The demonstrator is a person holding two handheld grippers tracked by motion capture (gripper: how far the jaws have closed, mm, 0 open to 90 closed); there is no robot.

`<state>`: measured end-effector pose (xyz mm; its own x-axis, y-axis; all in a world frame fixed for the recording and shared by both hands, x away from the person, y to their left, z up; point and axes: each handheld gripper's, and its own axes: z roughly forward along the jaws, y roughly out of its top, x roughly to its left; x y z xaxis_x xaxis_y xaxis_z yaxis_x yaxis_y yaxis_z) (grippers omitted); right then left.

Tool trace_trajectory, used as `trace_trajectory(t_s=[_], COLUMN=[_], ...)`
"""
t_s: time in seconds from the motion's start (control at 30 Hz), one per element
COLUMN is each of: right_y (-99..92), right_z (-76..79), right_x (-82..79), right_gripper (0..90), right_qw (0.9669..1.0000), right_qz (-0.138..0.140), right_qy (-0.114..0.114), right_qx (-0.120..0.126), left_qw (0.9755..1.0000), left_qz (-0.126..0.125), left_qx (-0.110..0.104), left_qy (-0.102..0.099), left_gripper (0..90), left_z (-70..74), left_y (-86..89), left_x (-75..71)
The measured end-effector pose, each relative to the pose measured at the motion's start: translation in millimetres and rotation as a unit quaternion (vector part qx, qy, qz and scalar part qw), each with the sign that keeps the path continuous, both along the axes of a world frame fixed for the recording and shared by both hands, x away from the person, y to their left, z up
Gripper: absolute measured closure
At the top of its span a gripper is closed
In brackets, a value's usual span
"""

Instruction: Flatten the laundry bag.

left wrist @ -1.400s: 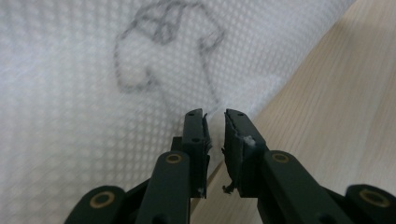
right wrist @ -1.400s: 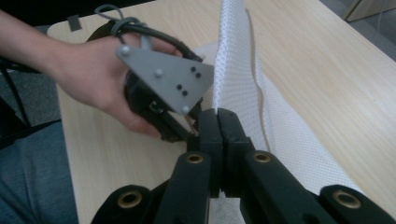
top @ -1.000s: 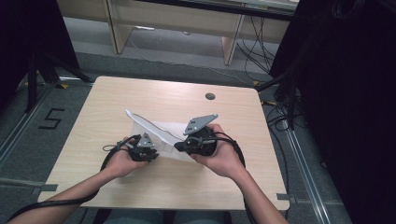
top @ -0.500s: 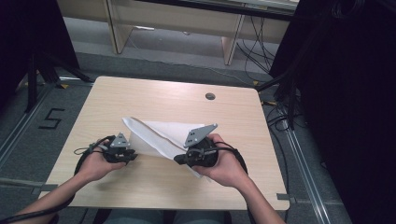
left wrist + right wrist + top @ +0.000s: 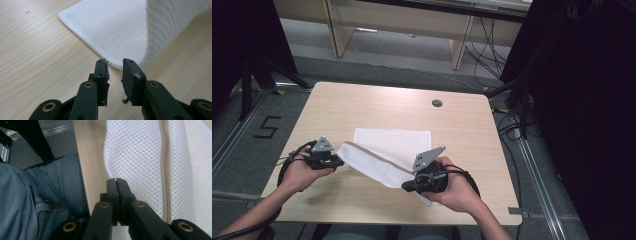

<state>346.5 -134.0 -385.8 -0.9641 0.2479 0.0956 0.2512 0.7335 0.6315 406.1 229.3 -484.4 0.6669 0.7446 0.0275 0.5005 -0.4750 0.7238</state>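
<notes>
Centrally on the wooden table lies a white mesh bag, folded over itself, beige zipper running along the raised fold. Pinched at its near edge by the right gripper, jaws pressed together on the mesh. At the fold's left end, left gripper with jaws just opening, a gap between them, bag corner just beyond the tips, unheld.

Lighting: even, overhead, moderately bright on the counter; surroundings dark. Soft shadows; no glare. High view slightly soft (gripper views sharper, near field blurred).
</notes>
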Motion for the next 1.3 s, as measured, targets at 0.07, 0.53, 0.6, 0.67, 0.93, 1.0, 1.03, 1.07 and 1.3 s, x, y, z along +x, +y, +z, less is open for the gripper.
trace_trajectory(t_s=[0.07,0.53,0.6,0.67,0.93,1.0,1.03,1.07,1.3], right_y=[-0.9,-10.7,-10.3,-8.7,2.5,5.3,6.5,8.1,15.0], right_z=[-1.7,-36.2,-43.7,-51.0,-70.5,-74.4,-76.2,-78.1,-84.6], right_x=[-0.8,-8.8,-7.0,-5.6,-7.3,-6.2,-5.4,-5.0,-1.4], right_gripper=[90.0,90.0,90.0,90.0,90.0,90.0,90.0,90.0,76.5], right_qw=[1.0,0.9981,0.9974,0.9974,0.9945,0.9939,0.9941,0.9935,0.9922], right_qz=[0.001,-0.008,-0.009,-0.007,-0.018,-0.023,-0.026,-0.03,-0.069], right_qy=[0.004,0.054,0.062,0.064,0.085,0.089,0.085,0.089,0.09], right_qx=[-0.001,-0.028,-0.034,-0.032,-0.058,-0.06,-0.063,-0.064,-0.052], left_qw=[0.9997,0.9983,0.9986,0.9985,0.9982,0.9977,0.9973,0.997,0.9959], left_qz=[0.015,0.043,0.034,0.025,-0.037,-0.054,-0.057,-0.067,-0.085], left_qx=[-0.02,-0.036,-0.038,-0.043,-0.042,-0.038,-0.045,-0.037,-0.031], left_qy=[-0.001,-0.012,-0.015,-0.022,-0.021,-0.017,-0.012,-0.011,0.013], left_gripper=[73.1,68.5,67.4,66.4,62.6,61.6,61.1,60.6,57.3], left_z=[-1.6,-1.7,-0.7,0.3,0.0,-0.6,-1.8,-2.2,-9.0], left_y=[-1.2,5.6,3.8,-2.3,-32.0,-39.8,-44.3,-46.6,-54.1], left_x=[0.1,7.2,6.5,4.5,-5.4,-7.6,-9.4,-9.6,-13.8])
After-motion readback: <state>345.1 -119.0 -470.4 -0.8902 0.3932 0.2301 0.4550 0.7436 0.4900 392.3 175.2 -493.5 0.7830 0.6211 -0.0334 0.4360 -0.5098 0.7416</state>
